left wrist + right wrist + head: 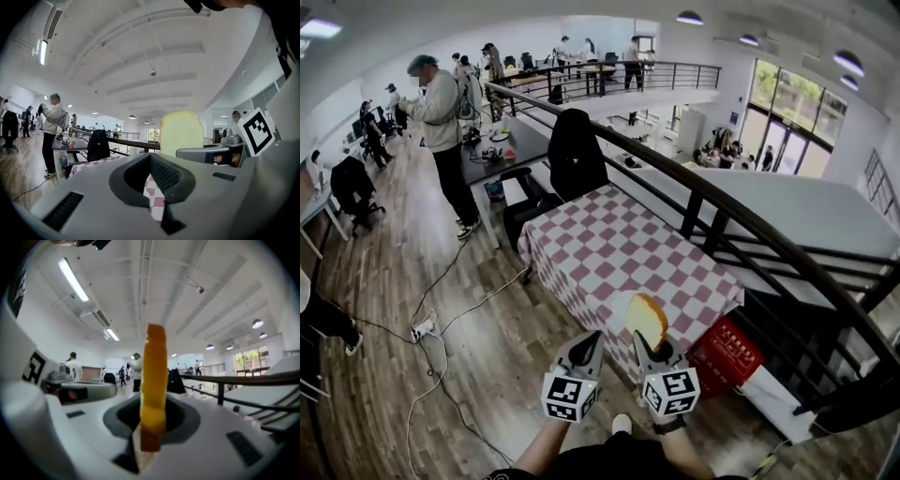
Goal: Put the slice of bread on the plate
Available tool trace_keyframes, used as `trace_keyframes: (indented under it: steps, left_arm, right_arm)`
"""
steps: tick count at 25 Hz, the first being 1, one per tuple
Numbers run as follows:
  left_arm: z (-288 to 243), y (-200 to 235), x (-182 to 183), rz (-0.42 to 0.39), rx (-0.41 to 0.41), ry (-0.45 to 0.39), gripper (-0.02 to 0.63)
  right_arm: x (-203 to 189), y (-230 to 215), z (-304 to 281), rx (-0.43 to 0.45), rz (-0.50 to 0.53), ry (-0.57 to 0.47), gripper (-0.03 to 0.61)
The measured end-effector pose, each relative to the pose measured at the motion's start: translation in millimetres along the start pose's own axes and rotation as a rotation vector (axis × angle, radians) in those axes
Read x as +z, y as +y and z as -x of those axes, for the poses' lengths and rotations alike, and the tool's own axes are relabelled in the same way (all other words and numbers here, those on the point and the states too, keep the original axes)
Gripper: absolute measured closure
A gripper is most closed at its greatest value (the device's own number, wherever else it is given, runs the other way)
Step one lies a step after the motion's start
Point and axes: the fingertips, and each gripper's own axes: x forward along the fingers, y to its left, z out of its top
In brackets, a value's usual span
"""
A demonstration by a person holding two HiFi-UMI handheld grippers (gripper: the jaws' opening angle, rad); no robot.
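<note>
A slice of bread [647, 319] with a golden crust stands upright in my right gripper [643, 339], whose jaws are shut on its lower edge. In the right gripper view the bread [154, 366] shows edge-on, rising from between the jaws of the right gripper [152, 401]. My left gripper [591, 339] hangs just left of it, shut and holding nothing. In the left gripper view its tips [150, 157] meet, and the bread [182, 132] shows face-on to the right. Both grippers hover at the near edge of the pink-and-white checkered table [609, 244]. A pale round patch [617, 305] lies beside the bread; I cannot tell what it is.
A dark railing [722, 225] runs along the table's right side, over a drop. A red crate [727, 354] sits on the floor by the near right corner. A black chair [575, 150] stands at the far end. A person [441, 122] stands at the left; cables [427, 328] cross the wooden floor.
</note>
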Motion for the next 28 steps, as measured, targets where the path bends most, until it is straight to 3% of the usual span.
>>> trace_keyframes:
  steps: [7,13,21,28]
  left_arm:
    - [-71,-3,-13,0.001,0.028,0.026,0.595]
    - [-96,4,-29,0.001,0.071,0.074,0.595]
    - [-140,13,-57,0.028,0.048,0.134,0.595]
    - [-180,24,-84,0.072,0.014,0.204,0.595]
  right_arm:
    - [-12,-65,-39,0.015,-0.074,0.014,0.477]
    - [-36,-74,-59,0.070,-0.120,0.062,0.477]
    - [-50,-104,-84,0.056,-0.153,0.089,0.477]
    - [-97,-126,-110,0.056,-0.205,0.246,0.477]
